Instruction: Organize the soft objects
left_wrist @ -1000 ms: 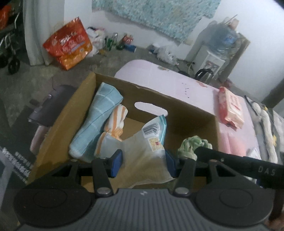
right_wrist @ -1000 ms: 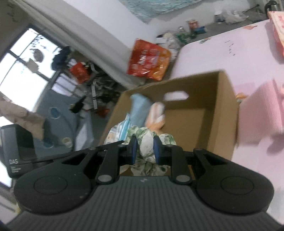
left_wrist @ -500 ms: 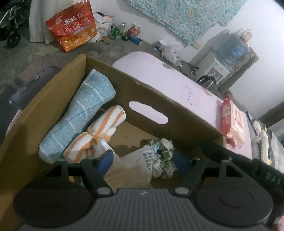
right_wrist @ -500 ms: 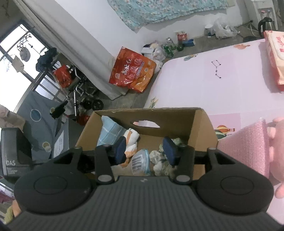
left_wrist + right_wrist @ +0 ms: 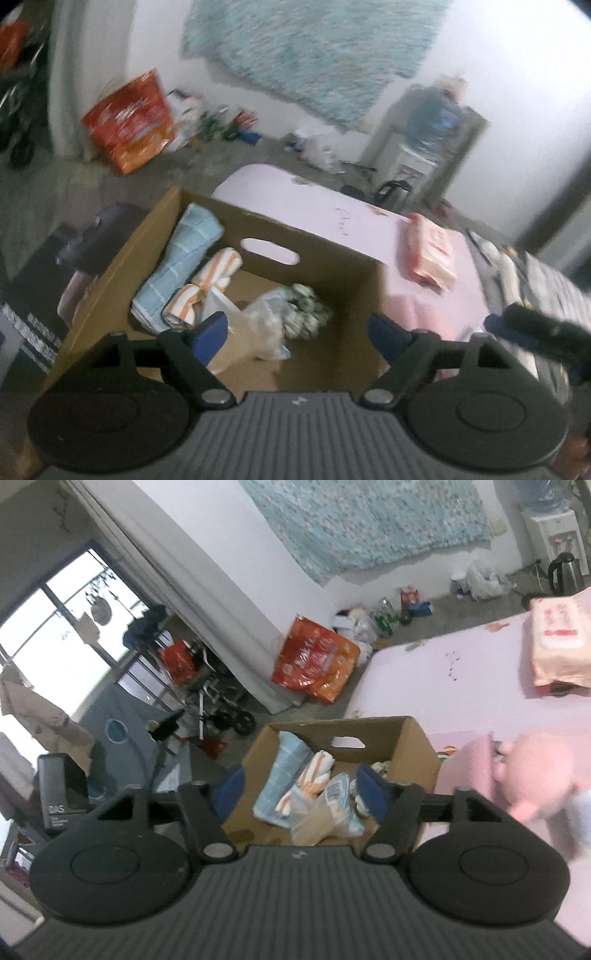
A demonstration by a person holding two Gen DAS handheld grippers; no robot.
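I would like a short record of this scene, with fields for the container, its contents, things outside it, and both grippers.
container: brown cardboard box with a handle cut-out, on the pink sheet
contents: rolled light-blue towel; rolled orange-and-white striped towel; clear plastic bag; crumpled green-and-white cloth
outside the box: pink plush toy; pink packet
left gripper: open, empty
right gripper: open, empty, above the box

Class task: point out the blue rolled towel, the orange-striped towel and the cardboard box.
blue rolled towel (image 5: pixel 181 266), left wrist view, middle of roll.
orange-striped towel (image 5: pixel 208 284), left wrist view, striped middle.
cardboard box (image 5: pixel 332 275), left wrist view, far inner wall.
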